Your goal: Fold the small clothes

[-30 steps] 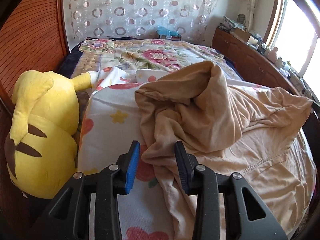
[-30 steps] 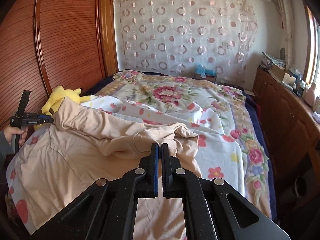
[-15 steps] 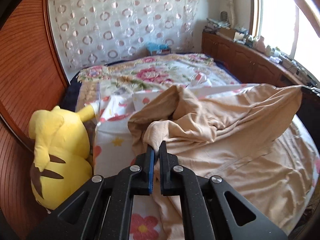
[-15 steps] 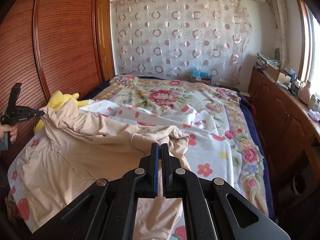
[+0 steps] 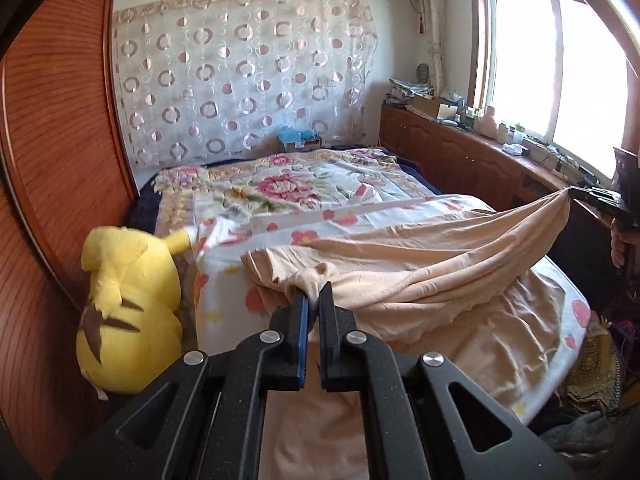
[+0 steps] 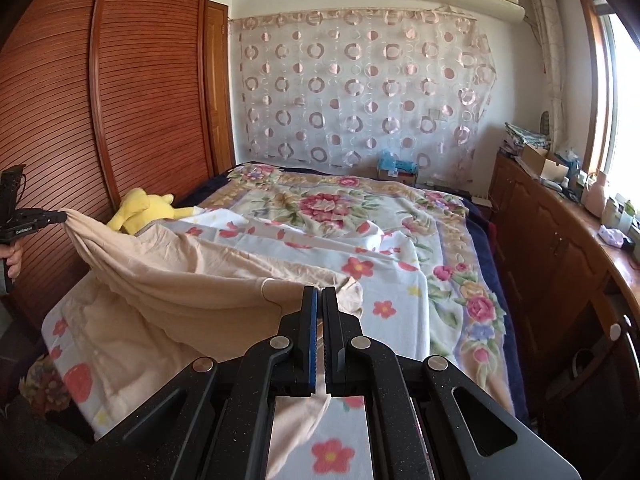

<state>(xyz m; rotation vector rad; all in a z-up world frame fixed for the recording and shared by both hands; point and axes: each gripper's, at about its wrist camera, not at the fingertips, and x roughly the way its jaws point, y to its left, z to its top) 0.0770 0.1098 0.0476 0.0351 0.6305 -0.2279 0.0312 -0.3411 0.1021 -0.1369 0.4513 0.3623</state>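
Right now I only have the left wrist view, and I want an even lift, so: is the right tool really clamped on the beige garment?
Observer: Yes. The right wrist view shows the right tool shut on a fold of the beige garment.
Operator: Does any cloth hang loose under it?
Observer: A strip of it hangs below the jaws, over the flowered sheet.
Operator: How does my left tool look from there?
Observer: The left tool holds a bunched corner raised clear of the sheet, in front of the wooden wardrobe.
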